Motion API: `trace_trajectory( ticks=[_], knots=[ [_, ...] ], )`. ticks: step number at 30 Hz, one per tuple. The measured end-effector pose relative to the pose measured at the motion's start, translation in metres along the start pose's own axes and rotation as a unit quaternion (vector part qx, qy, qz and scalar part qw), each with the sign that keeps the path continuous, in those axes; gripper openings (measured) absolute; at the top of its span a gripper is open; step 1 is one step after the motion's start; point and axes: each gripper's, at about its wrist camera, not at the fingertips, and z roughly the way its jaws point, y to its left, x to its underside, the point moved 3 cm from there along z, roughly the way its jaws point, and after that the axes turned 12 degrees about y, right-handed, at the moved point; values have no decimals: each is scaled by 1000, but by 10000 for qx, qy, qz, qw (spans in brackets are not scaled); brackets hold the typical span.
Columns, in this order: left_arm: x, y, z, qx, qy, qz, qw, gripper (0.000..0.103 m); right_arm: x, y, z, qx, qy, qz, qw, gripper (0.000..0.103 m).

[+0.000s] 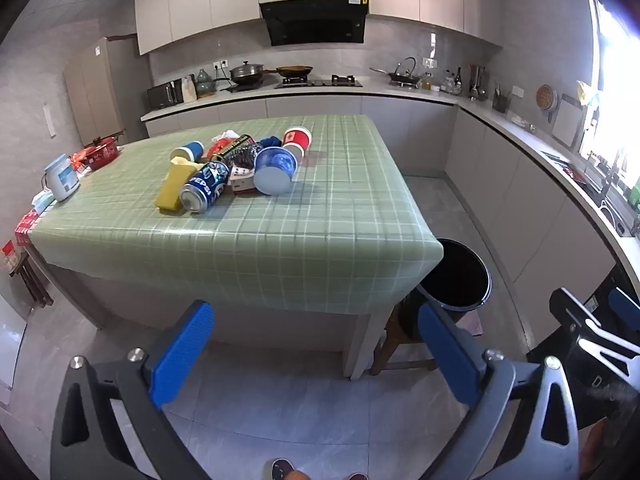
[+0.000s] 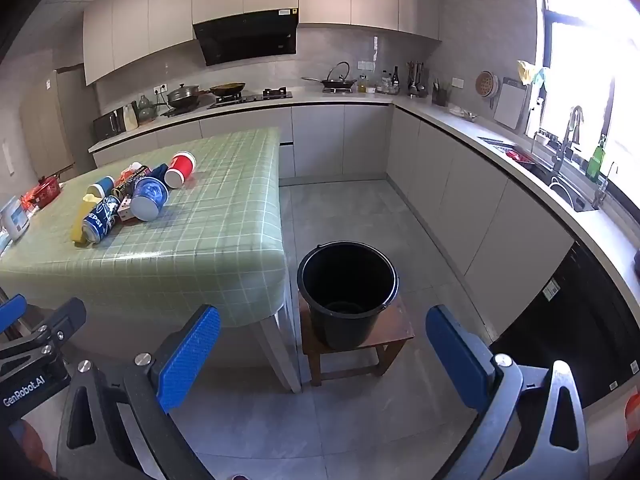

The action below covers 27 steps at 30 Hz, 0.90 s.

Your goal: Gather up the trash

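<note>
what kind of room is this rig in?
A home kitchen, most likely: a range hood over a gas hob with pans, and a sink with tap under the window. Trash is piled on a table.

"pepsi" stands on the blue can (image 1: pixel 205 191) lying on the table, left of frame; "genrobot.ai" on the black gripper body (image 2: pixel 24 392) at lower left.
</note>
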Motion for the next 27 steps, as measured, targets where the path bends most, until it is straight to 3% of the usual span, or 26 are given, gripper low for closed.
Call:
trace_trajectory(
  ticks=[27],
  knots=[
    [5,-8,-13,86,-32,-103,9999,103,-3,-7,-3,35,38,-129,9999,103]
  ],
)
